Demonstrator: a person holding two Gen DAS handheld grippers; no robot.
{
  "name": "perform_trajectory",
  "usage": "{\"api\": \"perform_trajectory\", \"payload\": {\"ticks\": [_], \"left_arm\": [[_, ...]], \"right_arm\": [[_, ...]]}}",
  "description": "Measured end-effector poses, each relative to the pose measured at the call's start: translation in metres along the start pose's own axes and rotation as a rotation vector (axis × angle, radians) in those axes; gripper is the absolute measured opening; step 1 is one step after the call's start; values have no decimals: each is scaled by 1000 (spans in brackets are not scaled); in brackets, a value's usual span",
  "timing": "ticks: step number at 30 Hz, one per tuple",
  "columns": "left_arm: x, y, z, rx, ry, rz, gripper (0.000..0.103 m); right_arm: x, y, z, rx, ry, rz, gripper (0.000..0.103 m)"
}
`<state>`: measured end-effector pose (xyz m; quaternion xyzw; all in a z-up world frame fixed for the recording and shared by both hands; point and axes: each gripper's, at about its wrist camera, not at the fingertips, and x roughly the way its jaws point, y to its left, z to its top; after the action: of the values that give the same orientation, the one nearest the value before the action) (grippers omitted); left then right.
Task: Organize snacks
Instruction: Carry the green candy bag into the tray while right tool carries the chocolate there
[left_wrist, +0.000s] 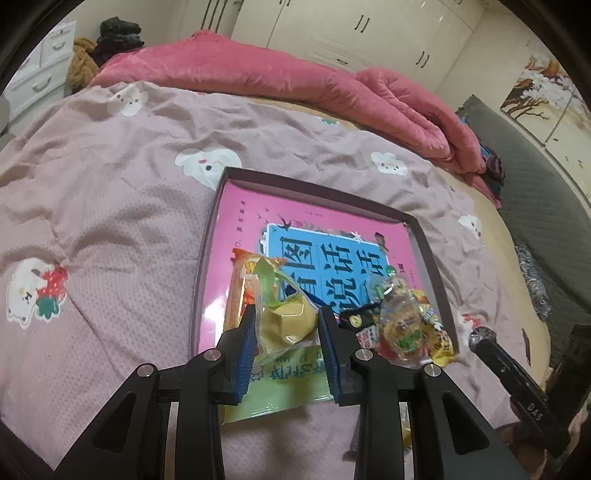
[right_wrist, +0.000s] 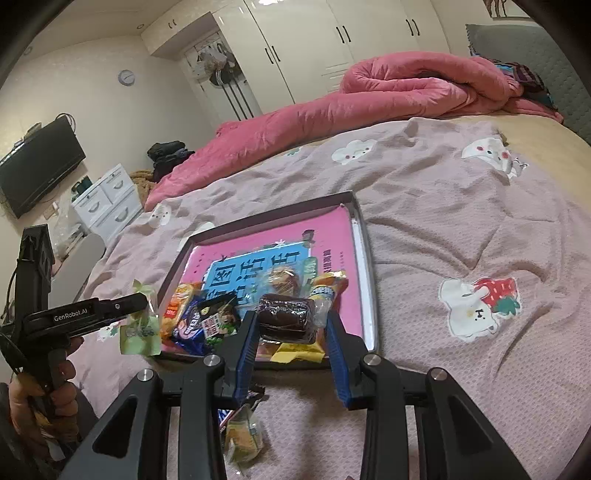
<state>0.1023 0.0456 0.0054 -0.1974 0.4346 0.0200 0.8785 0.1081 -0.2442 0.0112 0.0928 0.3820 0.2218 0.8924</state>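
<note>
The left gripper clamps a crinkly clear packet holding a yellow faceted pastry. The right gripper clamps a glossy wrapped brown cake. Both hang over the shallow tray, pink-lined, on a quilted cartoon-print bedspread. Loose snack packets crowd the tray's near end.

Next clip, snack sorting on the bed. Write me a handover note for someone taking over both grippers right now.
Left gripper: shut on a clear-wrapped yellow snack with a green ribbon, held over the tray's near edge.
Right gripper: shut on a wrapped brown cake, also over the tray's near end.
Tray: on the pink bedspread, lined with a pink and blue book; several snacks are already piled at its near end.
Left: set both held snacks in the tray, then collect the green packet and small yellowish snack lying on the bedspread near the grippers.
</note>
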Motion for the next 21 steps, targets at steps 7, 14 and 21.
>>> {"api": "perform_trajectory", "payload": {"ticks": [7, 14, 21], "left_arm": [[7, 2, 7, 4, -25, 4, 33], [20, 2, 12, 20, -30, 29, 33], [29, 3, 8, 34, -10, 33, 33]], "right_arm": [[2, -5, 4, 10, -12, -21, 36], [5, -11, 7, 16, -11, -47, 36], [16, -14, 8, 22, 12, -67, 36]]}}
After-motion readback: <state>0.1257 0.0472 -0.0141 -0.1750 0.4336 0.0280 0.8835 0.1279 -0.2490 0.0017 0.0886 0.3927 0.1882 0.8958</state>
